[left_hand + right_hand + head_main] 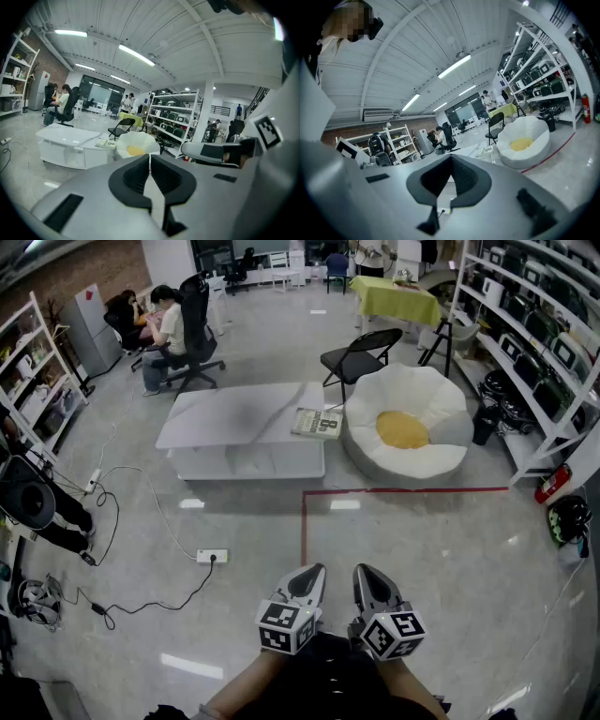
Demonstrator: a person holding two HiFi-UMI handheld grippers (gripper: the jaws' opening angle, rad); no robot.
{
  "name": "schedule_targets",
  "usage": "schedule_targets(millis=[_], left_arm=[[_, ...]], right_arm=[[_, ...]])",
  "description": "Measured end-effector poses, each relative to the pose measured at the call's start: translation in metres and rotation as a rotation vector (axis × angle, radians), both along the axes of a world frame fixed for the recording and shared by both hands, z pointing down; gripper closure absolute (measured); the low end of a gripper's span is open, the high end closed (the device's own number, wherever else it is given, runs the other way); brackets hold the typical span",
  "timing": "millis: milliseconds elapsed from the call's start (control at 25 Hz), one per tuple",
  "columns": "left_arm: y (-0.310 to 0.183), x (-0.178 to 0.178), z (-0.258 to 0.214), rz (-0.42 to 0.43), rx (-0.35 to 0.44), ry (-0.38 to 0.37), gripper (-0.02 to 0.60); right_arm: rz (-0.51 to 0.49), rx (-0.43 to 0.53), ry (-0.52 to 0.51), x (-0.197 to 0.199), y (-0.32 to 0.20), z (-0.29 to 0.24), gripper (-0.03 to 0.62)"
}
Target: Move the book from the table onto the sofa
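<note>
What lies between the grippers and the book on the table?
Head view: only bare floor marked with red tape, then the table edge.

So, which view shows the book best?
The head view: the book lies in full sight from above, at the table's corner. Both gripper views show it small, far off and nearly edge-on.

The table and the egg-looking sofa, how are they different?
The table is flat, rectangular and grey-white; the sofa is round, puffy and white with a yellow middle. The table bears the book at its end nearest the sofa; the sofa holds nothing. Both are pale and stand side by side.
</note>
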State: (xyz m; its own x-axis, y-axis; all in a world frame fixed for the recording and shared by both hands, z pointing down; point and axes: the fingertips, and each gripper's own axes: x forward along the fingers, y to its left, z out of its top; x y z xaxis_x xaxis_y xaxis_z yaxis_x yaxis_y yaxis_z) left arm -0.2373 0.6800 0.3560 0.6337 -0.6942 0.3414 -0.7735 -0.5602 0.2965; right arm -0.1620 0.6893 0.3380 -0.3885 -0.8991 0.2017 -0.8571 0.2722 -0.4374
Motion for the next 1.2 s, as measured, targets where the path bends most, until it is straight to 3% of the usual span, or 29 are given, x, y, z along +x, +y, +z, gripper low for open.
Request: schedule_targets(millis=[400,680,840,1200], left_arm=[[0.010,0.015,-0.002,-0.012,0.002,0.003,0.571],[-0.002,0.017,-0.002,-0.029,-0.004,0.007,0.571],[-0.024,0.018,0.003,-0.033,-0.012,0.002,0.571],[-0.110,0.027,0.005,-0.016,-0.026,0.012,0.571]], right_arm=[[-0.003,-0.017,-0.004,0.013,0.012,0.006,0.583],[-0.030,0.015,-0.062,0.014,-0.002,-0.001,0.582],[-0.038,0.019,-0.014,0.016,-0.022,0.004,0.582],[-0.007,-0.049,-0.065,0.023,-0.100,0.019,0.582]])
